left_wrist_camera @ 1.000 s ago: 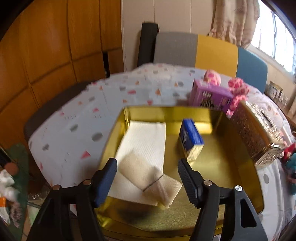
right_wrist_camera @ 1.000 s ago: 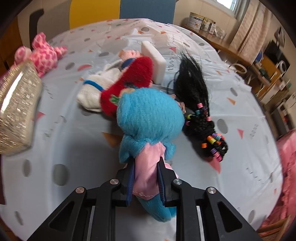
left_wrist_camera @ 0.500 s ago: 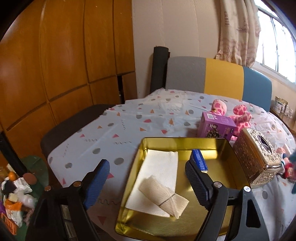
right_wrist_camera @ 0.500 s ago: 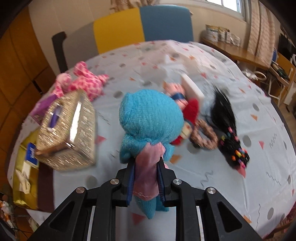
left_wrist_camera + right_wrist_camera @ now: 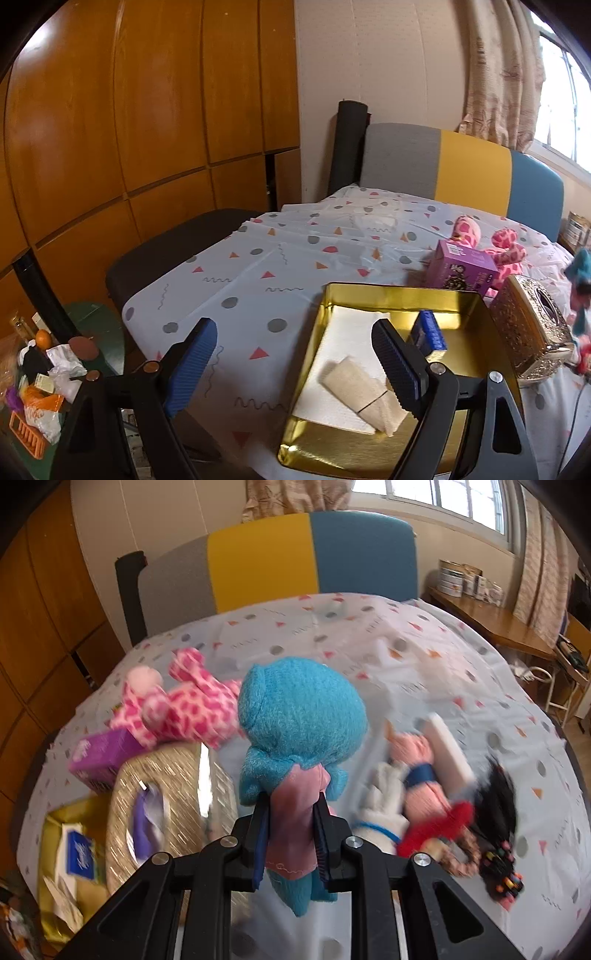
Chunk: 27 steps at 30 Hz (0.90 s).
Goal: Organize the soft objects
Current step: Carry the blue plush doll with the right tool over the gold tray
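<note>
My right gripper (image 5: 290, 834) is shut on a blue plush doll (image 5: 301, 716) in a pink dress and holds it up over the table; the doll also shows at the right edge of the left wrist view (image 5: 580, 280). My left gripper (image 5: 291, 363) is open and empty, above the near left corner of a gold tray (image 5: 391, 295). The tray holds a white paper towel (image 5: 343, 343), a beige rolled bandage (image 5: 365, 391) and a small blue box (image 5: 430, 330). A pink spotted plush (image 5: 177, 709) lies at the back left. A red-and-pink doll (image 5: 424, 797) lies to the right.
A glittery gold tissue box (image 5: 532, 328) stands right of the tray, a purple box (image 5: 461, 267) behind it. A black wig with beads (image 5: 496, 819) and a white block (image 5: 448, 749) lie at the right. A grey, yellow and blue chair back (image 5: 461, 166) stands behind the table.
My right gripper has lifted the blue doll and carried it left toward the tissue box and tray. My left gripper has pulled back and up from the tray, still open.
</note>
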Available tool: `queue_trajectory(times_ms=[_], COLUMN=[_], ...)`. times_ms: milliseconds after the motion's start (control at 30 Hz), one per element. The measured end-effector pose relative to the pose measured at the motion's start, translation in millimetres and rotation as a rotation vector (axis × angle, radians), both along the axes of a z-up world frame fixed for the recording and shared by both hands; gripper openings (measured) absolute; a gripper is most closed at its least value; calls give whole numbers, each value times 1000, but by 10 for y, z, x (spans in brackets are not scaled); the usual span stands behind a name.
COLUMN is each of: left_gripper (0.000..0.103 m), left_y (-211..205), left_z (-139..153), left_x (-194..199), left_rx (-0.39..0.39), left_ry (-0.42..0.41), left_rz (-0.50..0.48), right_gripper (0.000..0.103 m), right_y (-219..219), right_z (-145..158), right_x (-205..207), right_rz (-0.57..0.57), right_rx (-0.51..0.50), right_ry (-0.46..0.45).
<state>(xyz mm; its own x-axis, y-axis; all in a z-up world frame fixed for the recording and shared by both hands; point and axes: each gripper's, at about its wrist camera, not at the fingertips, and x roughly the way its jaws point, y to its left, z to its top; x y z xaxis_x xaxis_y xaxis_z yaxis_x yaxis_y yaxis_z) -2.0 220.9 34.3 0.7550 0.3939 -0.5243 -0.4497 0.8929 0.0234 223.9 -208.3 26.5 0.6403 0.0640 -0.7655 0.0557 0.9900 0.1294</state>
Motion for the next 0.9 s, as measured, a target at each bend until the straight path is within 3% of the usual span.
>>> queue_trajectory(times_ms=[233,433,667,900], left_gripper=[86,86,87,87], left_y=[145,246,321,380], left_z=[8,55,127,131], left_x=[-96,-185,-244,-287], left_rx=[-2,-5,-15,-22], left_ry=[4,-6,-27,-26], left_rz=[51,91,109,122], right_gripper=[20,20,20,21], right_y=[711,1502,2313,2686], right_z=[283,366,44,-459], right_x=[251,168,-111,-248], right_rz=[144,335,530,585], right_rx=[46,80,50,-4], right_ry=[-68,-87,2,108])
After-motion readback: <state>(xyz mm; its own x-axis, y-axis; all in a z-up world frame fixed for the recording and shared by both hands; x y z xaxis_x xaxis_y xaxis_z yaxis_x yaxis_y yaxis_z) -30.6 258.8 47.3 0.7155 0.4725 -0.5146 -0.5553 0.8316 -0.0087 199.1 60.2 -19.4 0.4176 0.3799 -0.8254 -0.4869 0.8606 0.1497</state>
